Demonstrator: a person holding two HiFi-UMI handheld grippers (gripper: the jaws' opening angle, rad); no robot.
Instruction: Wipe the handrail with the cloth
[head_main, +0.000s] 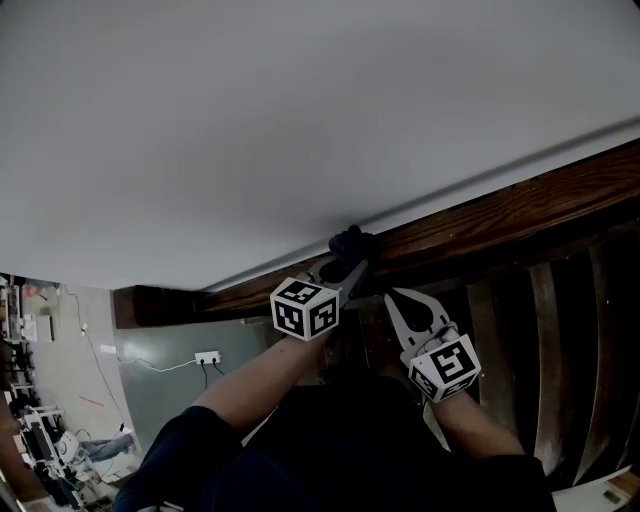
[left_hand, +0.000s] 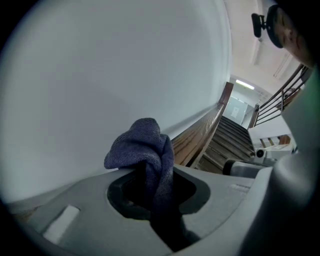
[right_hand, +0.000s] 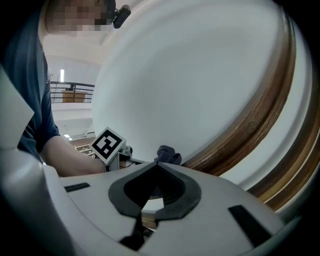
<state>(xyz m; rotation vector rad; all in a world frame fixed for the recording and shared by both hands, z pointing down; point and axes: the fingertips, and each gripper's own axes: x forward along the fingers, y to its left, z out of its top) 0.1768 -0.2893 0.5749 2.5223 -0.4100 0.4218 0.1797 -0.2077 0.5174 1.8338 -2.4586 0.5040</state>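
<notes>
**Cloth on the rail, one claw clenched on it**

A plain white wall (head_main: 300, 120) fills the upper part of the head view. Beneath it a brown wooden handrail (head_main: 520, 215) runs on a slant from about 8 o'clock up to 2 o'clock. Dark wooden slats (head_main: 545, 340) stand below the rail toward 4 o'clock, and a wall socket (head_main: 208, 357) shows far down at 7 o'clock.

The left gripper (head_main: 350, 265) is clenched on a dark blue cloth (head_main: 350, 243). The bunched cloth touches the top edge of the handrail, right where the rail meets the wall, near the middle of the view. In the left gripper view the cloth (left_hand: 145, 150) bulges out past the jaws, which are clamped on it. The rail (left_hand: 200, 135) slopes away toward 1 o'clock beside a flight of stairs (left_hand: 227, 137).

The right gripper (head_main: 395, 300) hangs just beside the left one, at its 5 o'clock, below the rail. Its own view shows the jaws pressed together with nothing between them. In that view the cloth (right_hand: 169, 155) shows just past the jaw tips at 12 o'clock, and the handrail (right_hand: 260, 115) curves off toward 2 o'clock.
</notes>
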